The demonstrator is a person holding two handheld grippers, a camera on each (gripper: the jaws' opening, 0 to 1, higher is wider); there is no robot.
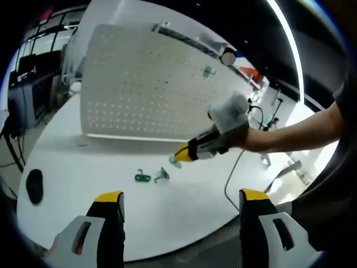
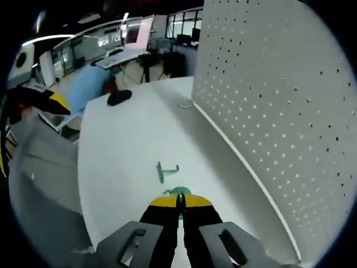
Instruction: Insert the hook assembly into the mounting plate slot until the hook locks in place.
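The right gripper (image 2: 179,205) pinches a green hook (image 2: 179,192) thinly at its jaw tips, the left gripper (image 1: 181,202) spread; it may slip before reaching the pegboard (image 2: 279,111).

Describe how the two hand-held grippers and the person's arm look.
Each hand-held gripper has grey slotted jaws with black ends and yellow tips: the left, the right. In the left gripper view the right one carries a white block on top, and the person's arm behind it is bare, with no sleeve seen.

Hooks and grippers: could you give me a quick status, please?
Left gripper open, idle. Right gripper shut on green hook at the table. Two hooks loose. Pegboard unobstructed.
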